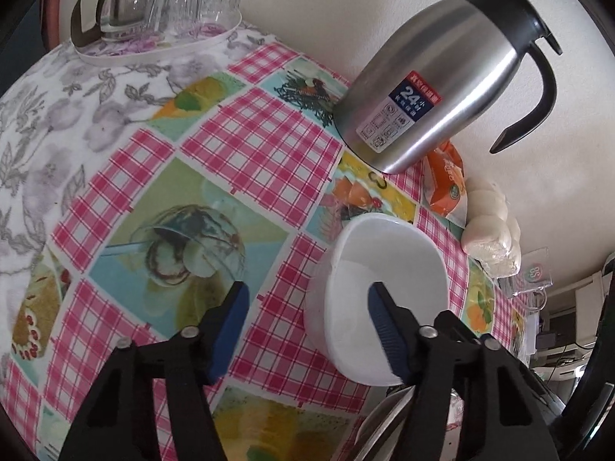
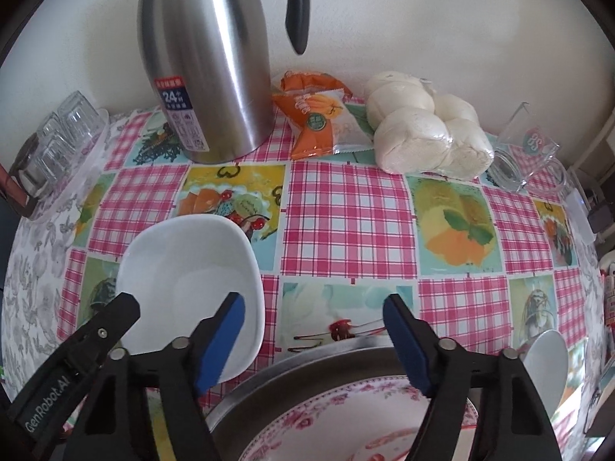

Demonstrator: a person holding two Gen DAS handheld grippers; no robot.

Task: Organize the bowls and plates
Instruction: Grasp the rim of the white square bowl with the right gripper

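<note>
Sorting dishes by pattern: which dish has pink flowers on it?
The plate in the metal pan below the right tool; the white bowl is plain.

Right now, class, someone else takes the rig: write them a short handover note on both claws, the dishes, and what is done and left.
Left claw: open, one finger inside the white bowl, the other outside its rim; nothing gripped.
Right claw: open, empty, over the far edge of the metal tray.
Dishes: white bowl on the checked tablecloth, left of the tray; floral plate lies in the tray; another white dish at the tray's right.
Done: nothing stacked that I can see.
Left: grip the bowl, gather bowl and plates together.
</note>
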